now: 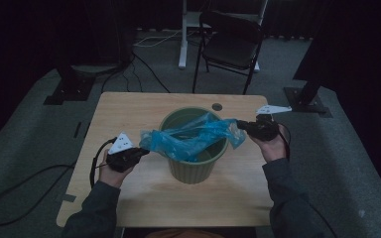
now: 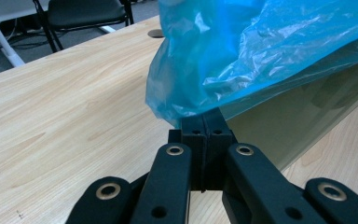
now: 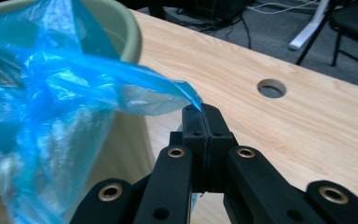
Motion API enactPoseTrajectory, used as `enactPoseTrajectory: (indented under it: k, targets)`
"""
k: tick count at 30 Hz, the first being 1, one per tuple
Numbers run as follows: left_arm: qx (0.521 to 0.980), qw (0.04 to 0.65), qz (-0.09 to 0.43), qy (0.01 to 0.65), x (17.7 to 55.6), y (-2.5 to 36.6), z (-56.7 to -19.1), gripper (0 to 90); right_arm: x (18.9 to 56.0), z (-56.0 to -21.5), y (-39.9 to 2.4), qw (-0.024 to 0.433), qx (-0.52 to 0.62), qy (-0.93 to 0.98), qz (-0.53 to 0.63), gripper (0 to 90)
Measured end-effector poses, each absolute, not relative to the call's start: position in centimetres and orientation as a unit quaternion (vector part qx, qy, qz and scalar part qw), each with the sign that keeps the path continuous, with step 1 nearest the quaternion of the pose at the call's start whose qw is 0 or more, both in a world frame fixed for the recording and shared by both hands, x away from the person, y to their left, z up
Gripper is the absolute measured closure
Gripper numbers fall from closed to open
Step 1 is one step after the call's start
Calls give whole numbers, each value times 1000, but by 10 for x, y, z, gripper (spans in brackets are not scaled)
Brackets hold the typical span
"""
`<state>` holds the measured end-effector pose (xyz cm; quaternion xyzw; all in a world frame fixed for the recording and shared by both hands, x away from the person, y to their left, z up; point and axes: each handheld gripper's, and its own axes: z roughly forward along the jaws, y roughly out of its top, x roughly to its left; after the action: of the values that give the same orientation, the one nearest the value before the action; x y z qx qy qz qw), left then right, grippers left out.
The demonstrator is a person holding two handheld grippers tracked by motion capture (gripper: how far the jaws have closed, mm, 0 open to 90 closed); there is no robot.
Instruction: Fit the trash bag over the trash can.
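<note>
High view shows the left tongs (image 1: pixel 141 150) at nine o'clock and the right tongs (image 1: pixel 240 125) at three o'clock, each clamped on a blue plastic bag (image 1: pixel 191 139) stretched over a green bin (image 1: pixel 193 168) mid-surface; next, likely seating its mouth over the rim.

1. A green bin (image 1: pixel 194 161) stands on a wooden table (image 1: pixel 129 111).
2. A blue plastic bag (image 1: pixel 188 139) (crumpled, translucent) stretches across its rim.
3. The left gripper (image 1: pixel 144 150) and the right gripper (image 1: pixel 239 124) each pinch one end.
</note>
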<state>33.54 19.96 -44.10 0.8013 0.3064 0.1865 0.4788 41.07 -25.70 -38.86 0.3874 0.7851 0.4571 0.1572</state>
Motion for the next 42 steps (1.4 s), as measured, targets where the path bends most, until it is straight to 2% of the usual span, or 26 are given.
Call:
enactPoseTrajectory:
  k: [3, 6, 14, 16, 18, 20, 25, 28, 32, 34, 37, 42]
  targets:
    - [802, 481, 188, 301, 334, 197, -439, 889, 394, -373, -258, 176, 366, 781, 474, 669]
    - [802, 482, 189, 298, 334, 195, -438, 889, 386, -363, -263, 188, 361, 776, 483, 623]
    - [800, 485, 190, 298, 333, 195, -437, 885, 362, -353, -263, 192, 337, 774, 501, 617]
    - [800, 485, 190, 298, 333, 195, -437, 885, 359, -352, -262, 190, 333, 774, 504, 631]
    - [800, 485, 190, 297, 332, 194, -437, 885, 351, -351, -257, 167, 307, 782, 516, 727]
    - [800, 485, 191, 296, 332, 194, -436, 885, 347, -352, -251, 154, 292, 793, 511, 761]
    - [801, 485, 191, 295, 332, 193, -436, 885, 345, -356, -240, 147, 277, 805, 503, 771]
    - [800, 487, 190, 295, 331, 193, -436, 885, 351, -366, -228, 149, 282, 818, 480, 711]
    - [801, 487, 190, 293, 331, 193, -436, 885, 354, -369, -229, 144, 284, 817, 481, 722]
    - [801, 487, 190, 293, 331, 193, -436, 885, 355, -369, -232, 130, 288, 815, 486, 813]
    - [802, 486, 189, 291, 330, 192, -436, 886, 356, -371, -234, 128, 297, 819, 473, 889]
    - [803, 486, 188, 289, 330, 190, -435, 887, 355, -376, -235, 121, 297, 823, 469, 900]
